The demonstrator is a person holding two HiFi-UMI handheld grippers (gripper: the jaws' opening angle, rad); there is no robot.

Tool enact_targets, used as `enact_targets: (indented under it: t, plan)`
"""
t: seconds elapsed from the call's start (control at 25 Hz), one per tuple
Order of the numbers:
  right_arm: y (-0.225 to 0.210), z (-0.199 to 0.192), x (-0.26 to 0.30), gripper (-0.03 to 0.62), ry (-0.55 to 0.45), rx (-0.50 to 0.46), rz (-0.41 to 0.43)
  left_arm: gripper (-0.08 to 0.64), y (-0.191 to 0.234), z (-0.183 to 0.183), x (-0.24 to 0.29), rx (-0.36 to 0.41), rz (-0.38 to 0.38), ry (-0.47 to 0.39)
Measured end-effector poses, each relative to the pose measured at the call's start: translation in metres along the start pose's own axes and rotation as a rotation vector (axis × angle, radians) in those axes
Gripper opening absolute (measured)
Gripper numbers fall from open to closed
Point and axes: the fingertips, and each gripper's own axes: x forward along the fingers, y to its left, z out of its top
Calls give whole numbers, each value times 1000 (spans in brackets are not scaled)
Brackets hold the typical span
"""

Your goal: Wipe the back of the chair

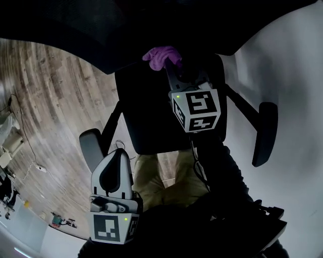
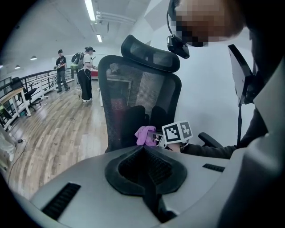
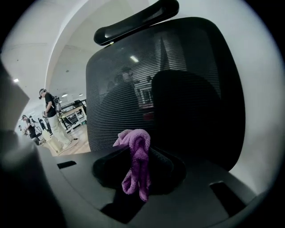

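Long white ceiling strip lights (image 2: 90,9) are shining over a pale wood-plank floor (image 2: 53,129). A plain white wall (image 2: 209,102) is rising beside it, and a dark metal railing (image 2: 38,78) is running along its far edge.

Purple fuzzy microfibre cloth (image 3: 138,169) is the only saturated colour. The black mesh chair back (image 3: 116,98) behind it reads as fine horizontal grey-on-black stripes, and the curved plastic headrest (image 3: 133,20) is plain black. Left gripper (image 2: 143,151) has a light grey shell with matte black pads, right gripper (image 3: 136,153) is dark grey to black in its own view. The marker cube (image 1: 197,110) on each is white with black square-block patterns and a small green dot. Wooden plank floor (image 1: 50,101) is streaky brown-grey, smooth wall (image 1: 298,60) flat off-white, trousers (image 1: 151,176) khaki.
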Motion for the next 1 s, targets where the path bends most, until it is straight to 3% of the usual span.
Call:
enact_targets:
  t: [0.08, 0.48, 0.6, 0.72, 0.84, 1.0]
  plan:
    - [-16, -2, -6, 95, -1, 13, -23, 9, -11, 10, 8, 27, -29, -40]
    - [-85, -8, -37, 95, -4, 60, -122, 9, -54, 8, 27, 65, -53, 32]
    - [-104, -9, -46, 95, -6, 73, -154, 9, -68, 24, 34, 89, -82, -39]
    - [-122, -12, -55, 95, -9, 84, -187, 9, -77, 14, 38, 93, -82, 25]
    - [-140, -15, -66, 95, -12, 99, -226, 9, -91, 21, 44, 112, -103, -1]
    - [-161, -18, -79, 95, -16, 119, -272, 9, -104, 15, 48, 130, -111, 54]
